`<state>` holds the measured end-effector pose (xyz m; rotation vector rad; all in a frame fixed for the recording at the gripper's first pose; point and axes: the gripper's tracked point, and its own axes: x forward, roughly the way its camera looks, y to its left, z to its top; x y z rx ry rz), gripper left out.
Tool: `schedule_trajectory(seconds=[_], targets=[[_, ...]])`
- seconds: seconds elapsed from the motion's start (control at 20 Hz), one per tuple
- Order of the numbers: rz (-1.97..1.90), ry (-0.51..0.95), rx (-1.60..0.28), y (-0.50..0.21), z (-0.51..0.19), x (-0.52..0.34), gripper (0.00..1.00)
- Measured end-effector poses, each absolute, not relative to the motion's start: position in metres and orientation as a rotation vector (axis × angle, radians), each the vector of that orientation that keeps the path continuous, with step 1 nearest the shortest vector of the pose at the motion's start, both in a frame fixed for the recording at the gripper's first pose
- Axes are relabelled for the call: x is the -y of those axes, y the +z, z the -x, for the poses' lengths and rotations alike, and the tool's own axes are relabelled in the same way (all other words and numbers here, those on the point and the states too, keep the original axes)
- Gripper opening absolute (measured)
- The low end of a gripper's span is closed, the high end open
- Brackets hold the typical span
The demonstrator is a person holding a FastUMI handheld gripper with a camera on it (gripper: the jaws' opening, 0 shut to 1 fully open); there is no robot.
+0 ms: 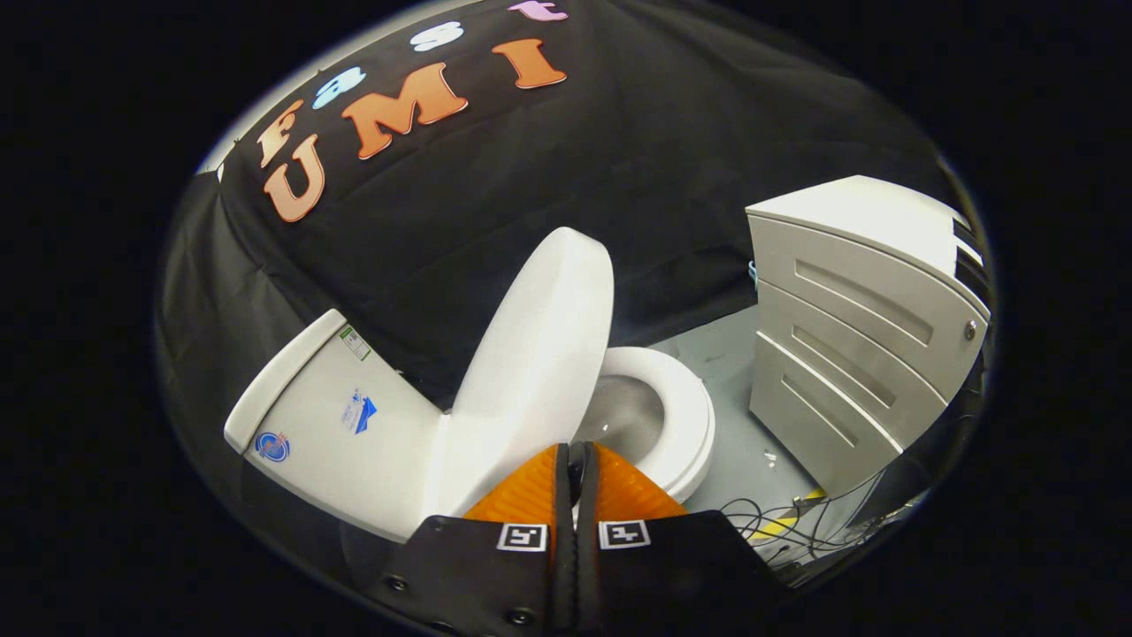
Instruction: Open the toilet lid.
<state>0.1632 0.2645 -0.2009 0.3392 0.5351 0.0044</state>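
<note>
The toilet lid stood raised, tilted up on its hinge and leaning back toward the tank, its broad white face turned away from the bowl. It rose directly ahead of my fingers, from just past their tips up toward twelve o'clock. My gripper sat with its two fingers pressed together, only a thin dark seam left between them, and I could see nothing held there. The tips lay right at the lid's lower edge; whether they touched it I could not tell.

At about two o'clock from my tips the seat lay flat on the bowl, its white ring uncovered and the grey hollow of the bowl showing inside it. At about nine o'clock the tank slanted away, with small stickers on its side, too small to make out.

Farther out, at roughly three o'clock, a pale cabinet with three drawer fronts stood on the grey floor, apart from the toilet with a strip of floor between them. At about four o'clock, near the cabinet's foot, a tangle of dark cables lay beside a yellow and black striped marking. Behind everything hung the black cloth wall.
</note>
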Motion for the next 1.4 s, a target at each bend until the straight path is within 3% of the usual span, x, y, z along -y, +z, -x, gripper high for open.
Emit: schedule_trajectory(seconds=[1.4], targets=[[0.064, 0.056, -0.370, -0.094, -0.151, -0.405, 0.08]])
